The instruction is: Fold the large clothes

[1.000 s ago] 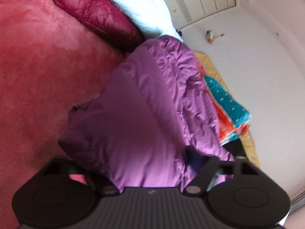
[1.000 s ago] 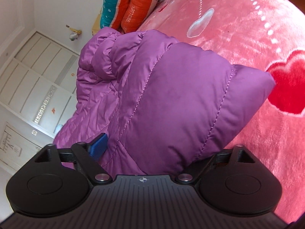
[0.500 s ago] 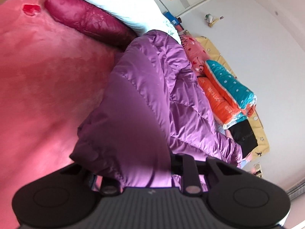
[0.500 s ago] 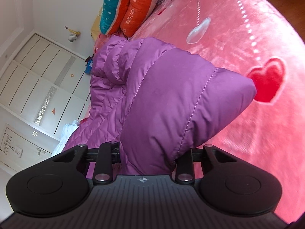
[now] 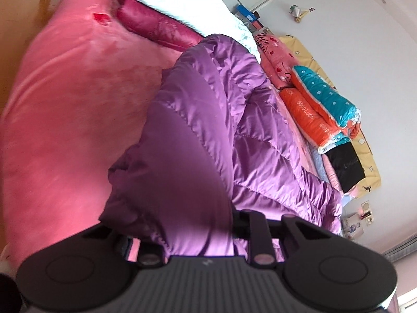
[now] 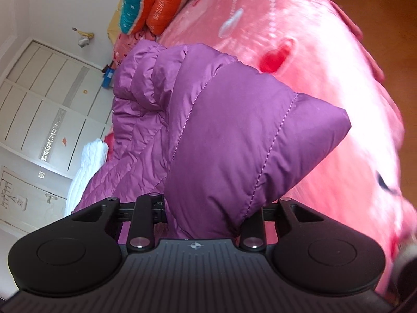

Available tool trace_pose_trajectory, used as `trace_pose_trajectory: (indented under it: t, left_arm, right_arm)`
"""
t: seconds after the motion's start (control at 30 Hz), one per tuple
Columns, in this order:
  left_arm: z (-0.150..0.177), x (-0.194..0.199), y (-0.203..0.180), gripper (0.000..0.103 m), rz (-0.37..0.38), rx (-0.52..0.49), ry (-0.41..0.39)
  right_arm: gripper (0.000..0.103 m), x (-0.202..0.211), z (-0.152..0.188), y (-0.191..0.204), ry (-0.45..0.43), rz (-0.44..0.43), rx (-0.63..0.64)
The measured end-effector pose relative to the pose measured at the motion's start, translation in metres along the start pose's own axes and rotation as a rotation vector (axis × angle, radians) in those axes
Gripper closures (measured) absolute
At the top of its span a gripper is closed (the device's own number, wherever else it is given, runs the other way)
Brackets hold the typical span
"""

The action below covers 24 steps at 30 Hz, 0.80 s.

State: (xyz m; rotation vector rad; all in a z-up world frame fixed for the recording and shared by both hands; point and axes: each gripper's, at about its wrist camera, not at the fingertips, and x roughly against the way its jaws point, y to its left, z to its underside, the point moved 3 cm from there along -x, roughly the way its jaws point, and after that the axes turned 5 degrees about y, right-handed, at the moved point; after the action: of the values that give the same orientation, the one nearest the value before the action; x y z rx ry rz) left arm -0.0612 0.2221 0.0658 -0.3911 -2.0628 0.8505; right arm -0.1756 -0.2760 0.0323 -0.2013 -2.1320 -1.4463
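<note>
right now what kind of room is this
Most likely a bedroom. A bed under a pink blanket fills the view, folded quilts are stacked at its far edge, and white wardrobe doors line the wall. A purple jacket is being folded on the bed.

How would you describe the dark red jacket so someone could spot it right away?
Start at the pink bedspread covering the bed. At its far end a dark red jacket lies between the white quilted coat and the purple jacket. It is the only glossy, wine-coloured garment there, lying loose, in no gripper.
</note>
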Motion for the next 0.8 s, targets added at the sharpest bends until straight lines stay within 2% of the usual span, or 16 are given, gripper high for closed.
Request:
trace_pose_trajectory:
  t: [0.23, 0.3, 0.4, 0.47, 0.5, 0.63, 0.8]
  left_arm:
    - [0.026, 0.037, 0.016, 0.078, -0.02, 0.009, 0.019]
    - [0.029, 0.04, 0.021, 0.075, -0.02, 0.013, 0.024]
    - [0.032, 0.042, 0.03, 0.068, -0.034, 0.024, 0.014]
    - [0.036, 0.049, 0.032, 0.063, -0.045, 0.025, 0.003]
    - [0.037, 0.052, 0.033, 0.063, -0.048, 0.029, -0.002]
    - [0.039, 0.071, 0.03, 0.052, -0.054, 0.031, -0.02]
    - [0.044, 0.105, 0.02, 0.034, -0.025, 0.006, -0.066]
  right_arm:
    - [0.062, 0.033, 0.026, -0.008, 0.034, 0.018, -0.02]
    - [0.059, 0.034, 0.028, -0.012, 0.048, 0.029, -0.033]
    - [0.044, 0.031, 0.026, -0.016, 0.062, 0.045, -0.06]
    - [0.029, 0.033, 0.028, -0.018, 0.082, 0.06, -0.057]
    - [0.025, 0.034, 0.028, -0.019, 0.091, 0.064, -0.058]
    - [0.001, 0.054, 0.035, -0.021, 0.091, 0.059, -0.059]
    - [0.001, 0.081, 0.041, -0.012, 0.066, 0.053, 0.013]
